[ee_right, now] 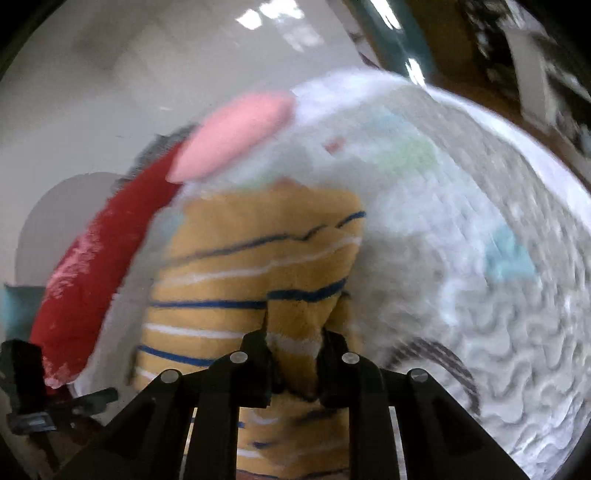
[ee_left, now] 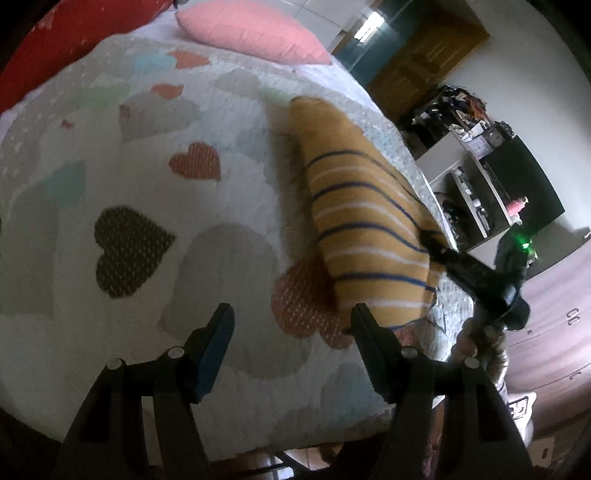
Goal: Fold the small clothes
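Observation:
A small mustard-yellow garment (ee_left: 362, 221) with blue and white stripes lies on the quilted bed near its right edge. My left gripper (ee_left: 291, 325) is open and empty, just short of the garment's near end. My right gripper (ee_left: 428, 240) reaches in from the right and pinches the garment's right edge. In the right wrist view, my right gripper (ee_right: 295, 341) is shut on a fold of the garment (ee_right: 258, 266), which stretches away from the fingers. That view is blurred by motion.
The white quilt (ee_left: 147, 184) has coloured hearts. A pink pillow (ee_left: 255, 33) and a red one (ee_left: 74, 33) lie at the head of the bed. Shelves (ee_left: 476, 184) and a wooden door (ee_left: 417, 62) stand beyond the bed's right edge.

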`<state>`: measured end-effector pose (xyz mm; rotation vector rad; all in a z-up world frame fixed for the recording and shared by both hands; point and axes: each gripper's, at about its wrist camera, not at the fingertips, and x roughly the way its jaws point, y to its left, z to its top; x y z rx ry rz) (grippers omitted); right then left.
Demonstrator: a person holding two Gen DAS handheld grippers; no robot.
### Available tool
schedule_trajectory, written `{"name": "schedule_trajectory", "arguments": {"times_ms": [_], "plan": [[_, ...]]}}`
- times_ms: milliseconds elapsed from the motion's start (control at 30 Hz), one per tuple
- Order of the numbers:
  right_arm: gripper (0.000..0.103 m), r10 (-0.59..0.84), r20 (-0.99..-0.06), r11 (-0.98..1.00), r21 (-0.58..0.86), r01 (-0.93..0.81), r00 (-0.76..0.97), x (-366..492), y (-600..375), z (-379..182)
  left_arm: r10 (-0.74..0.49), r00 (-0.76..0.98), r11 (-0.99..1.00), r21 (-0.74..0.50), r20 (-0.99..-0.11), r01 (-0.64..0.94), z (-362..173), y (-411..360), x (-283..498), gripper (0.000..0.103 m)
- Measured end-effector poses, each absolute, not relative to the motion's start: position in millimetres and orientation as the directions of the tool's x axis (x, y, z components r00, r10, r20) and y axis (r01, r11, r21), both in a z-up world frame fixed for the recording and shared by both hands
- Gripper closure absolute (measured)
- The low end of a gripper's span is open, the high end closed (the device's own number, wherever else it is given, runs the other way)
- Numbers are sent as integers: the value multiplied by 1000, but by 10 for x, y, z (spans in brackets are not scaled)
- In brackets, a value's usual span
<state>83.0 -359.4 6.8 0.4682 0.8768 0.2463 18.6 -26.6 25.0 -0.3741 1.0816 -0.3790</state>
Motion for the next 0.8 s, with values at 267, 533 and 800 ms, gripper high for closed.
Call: {"name": "schedule_trajectory", "arguments": {"times_ms": [267,533,800], "plan": [[45,320,-615,892,452,-11,721,726,-3718,442,-449,410,887,-451,-794,97,187,-311,61,39],[59,408,-645,888,445,-116,646,1148,-3315,453,-400,464,911,-396,-790,113,313,-357,-70,35],[55,324,-720,928,367,-59,614,1618,-3191,154,-367,484,928,-350,-794,129,354,-412,-191,35]]}}
